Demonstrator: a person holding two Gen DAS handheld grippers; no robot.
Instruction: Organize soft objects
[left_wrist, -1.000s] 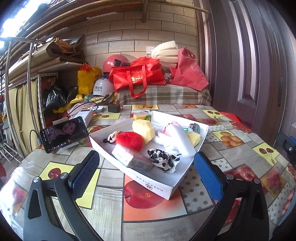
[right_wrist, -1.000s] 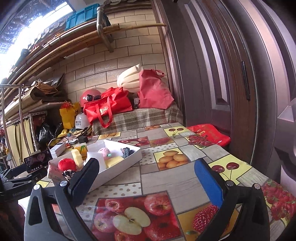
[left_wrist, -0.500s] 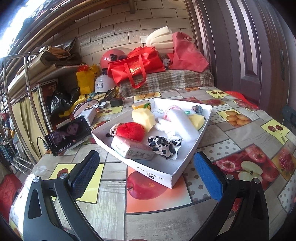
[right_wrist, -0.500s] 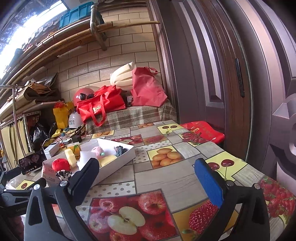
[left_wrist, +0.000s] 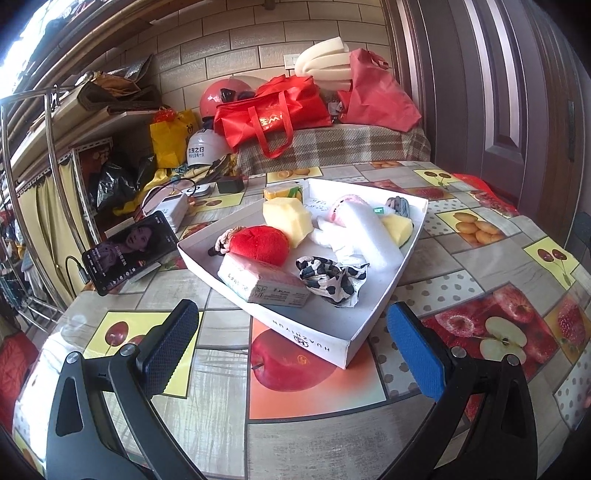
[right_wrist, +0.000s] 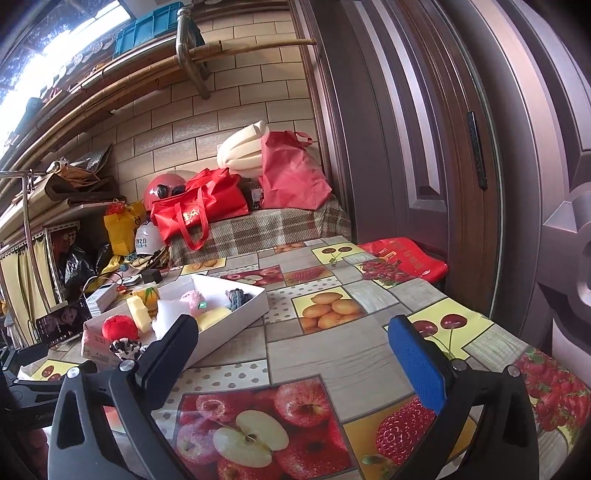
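Note:
A white cardboard tray (left_wrist: 317, 341) sits on the fruit-print table, also in the right wrist view (right_wrist: 236, 328). It holds a red plush (left_wrist: 260, 243), a yellow sponge block (left_wrist: 287, 219), a white foam roll (left_wrist: 369, 232), a cow-print cloth (left_wrist: 330, 277), a tissue pack (left_wrist: 264, 284), a pink plush (left_wrist: 345, 205), a second yellow sponge (left_wrist: 399, 227) and a grey knit piece (left_wrist: 398, 205). My left gripper (left_wrist: 290, 349) is open and empty, just short of the tray's near corner. My right gripper (right_wrist: 291, 358) is open and empty over the table, right of the tray.
A phone (left_wrist: 127, 253) leans on a stand left of the tray, with a white box (left_wrist: 168, 210), cables and a juice carton (left_wrist: 282, 192) behind. Red bags (left_wrist: 273, 114) and helmets sit on a plaid bench at the back. A brown door (right_wrist: 461, 166) stands right.
The left gripper has tilted and shifted so the tray sits a little more to the right in view. The right gripper has drifted slightly. Both stay open and empty.

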